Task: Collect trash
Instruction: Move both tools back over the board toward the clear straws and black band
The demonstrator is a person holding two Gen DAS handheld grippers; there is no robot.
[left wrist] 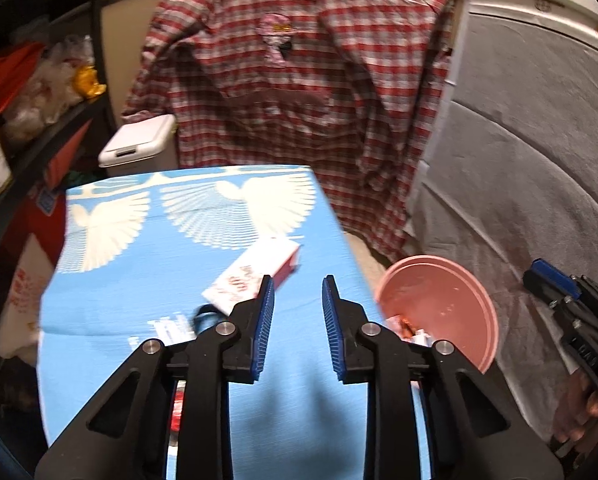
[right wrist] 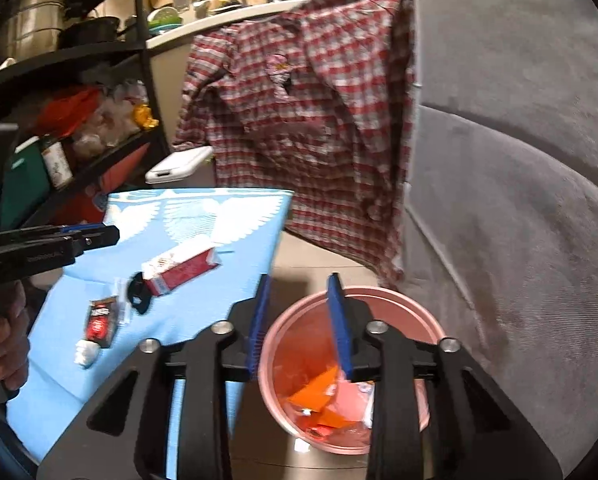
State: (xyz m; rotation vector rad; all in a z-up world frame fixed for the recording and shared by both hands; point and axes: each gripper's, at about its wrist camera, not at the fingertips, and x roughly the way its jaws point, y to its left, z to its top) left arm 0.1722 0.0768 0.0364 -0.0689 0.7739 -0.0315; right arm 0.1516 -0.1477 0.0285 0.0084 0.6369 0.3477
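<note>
Still on the blue surface point(right wrist: 203, 280) lie a red-and-white carton point(right wrist: 179, 270), a small dark tube point(right wrist: 99, 322) and a black clip point(right wrist: 137, 294). Beside it the pink bin point(right wrist: 427, 320) holds orange wrappers point(right wrist: 319, 394). Left gripper point(left wrist: 298, 300) and right gripper point(right wrist: 299, 312): jaws parted, empty.

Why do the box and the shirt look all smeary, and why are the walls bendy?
Left wrist view: the box and shirt are smeared by motion blur. Right wrist view: sharper, but the fisheye lens bends the wall and darkens corners.
</note>
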